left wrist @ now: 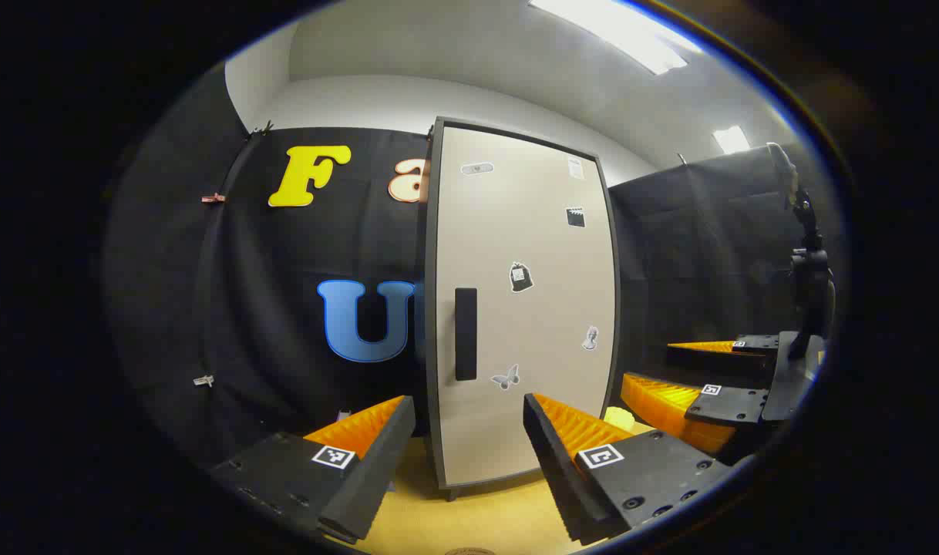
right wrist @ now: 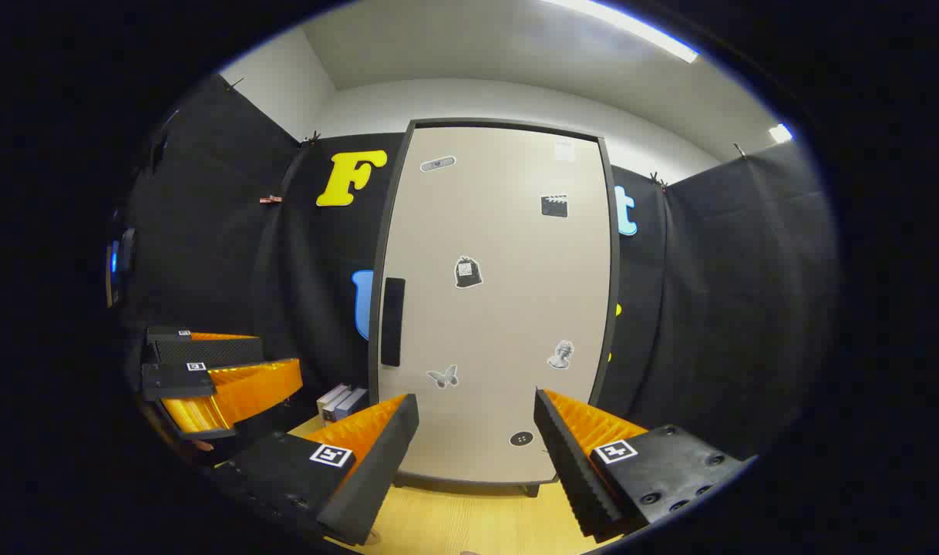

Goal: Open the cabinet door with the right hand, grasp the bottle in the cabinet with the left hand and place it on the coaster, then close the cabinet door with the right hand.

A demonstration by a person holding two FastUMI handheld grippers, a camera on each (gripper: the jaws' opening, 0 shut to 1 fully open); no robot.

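Beige cabinet door (left wrist: pixel 527 308), framed in dark grey, stands closed and upright at the centre of the left gripper view, with a dark vertical handle (left wrist: pixel 466 334) near its 9 o'clock edge and small stickers scattered over its face. Left hand-held gripper (left wrist: pixel 469 432), seen at 6 o'clock, is released: its two fingers stand wide apart with nothing between them, short of the door. Right hand-held gripper (left wrist: pixel 681 378) appears at 4 o'clock in this view, also spread, just beside the door's far edge. Light wooden tabletop (left wrist: pixel 477 516) carries the cabinet. Right gripper view shows the same door (right wrist: pixel 500 308) face-on, handle (right wrist: pixel 392 321) at 9 o'clock, and the right hand-held gripper (right wrist: pixel 477 435) released at 6 o'clock, clear of the door. Left hand-held gripper (right wrist: pixel 230 370) lies at 8 o'clock, near a few small boxes (right wrist: pixel 342 402) on the tabletop (right wrist: pixel 469 524). Whatever the cabinet holds is hidden behind the closed door
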